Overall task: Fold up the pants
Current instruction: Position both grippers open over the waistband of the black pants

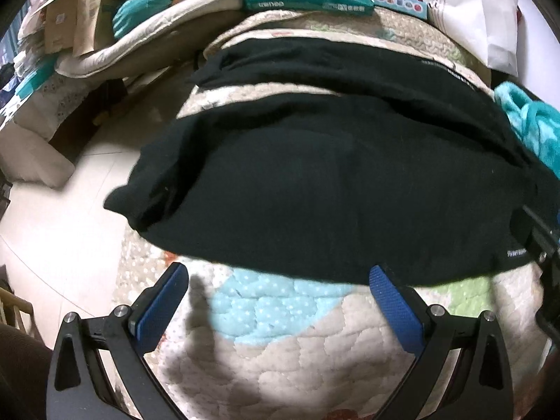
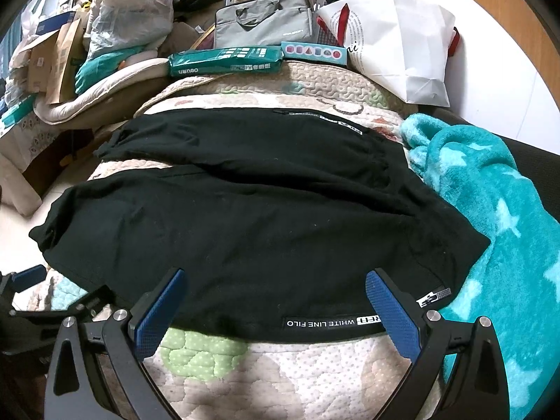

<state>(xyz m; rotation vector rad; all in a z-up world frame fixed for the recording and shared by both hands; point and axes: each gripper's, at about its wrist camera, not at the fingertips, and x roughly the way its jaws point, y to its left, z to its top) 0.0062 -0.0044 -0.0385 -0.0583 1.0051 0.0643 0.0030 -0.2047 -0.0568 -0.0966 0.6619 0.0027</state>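
Black pants (image 1: pixel 332 182) lie spread flat on a quilted pad (image 1: pixel 280 332), both legs pointing left with a strip of pad between them. In the right wrist view the pants (image 2: pixel 262 217) show a waistband with white lettering at the near edge. My left gripper (image 1: pixel 278 280) is open and empty, its blue pads just short of the near leg's edge. My right gripper (image 2: pixel 274 283) is open and empty, its fingertips over the waistband end of the near edge. The left gripper also shows at the lower left of the right wrist view (image 2: pixel 31 276).
A teal fleece blanket (image 2: pixel 497 217) lies right of the pants. A green box (image 2: pixel 227 59), a grey bag (image 2: pixel 266 21) and a white paper bag (image 2: pixel 395 45) line the far edge. Cardboard and bags (image 2: pixel 70 52) pile at far left. Pale floor (image 1: pixel 52 231) is on the left.
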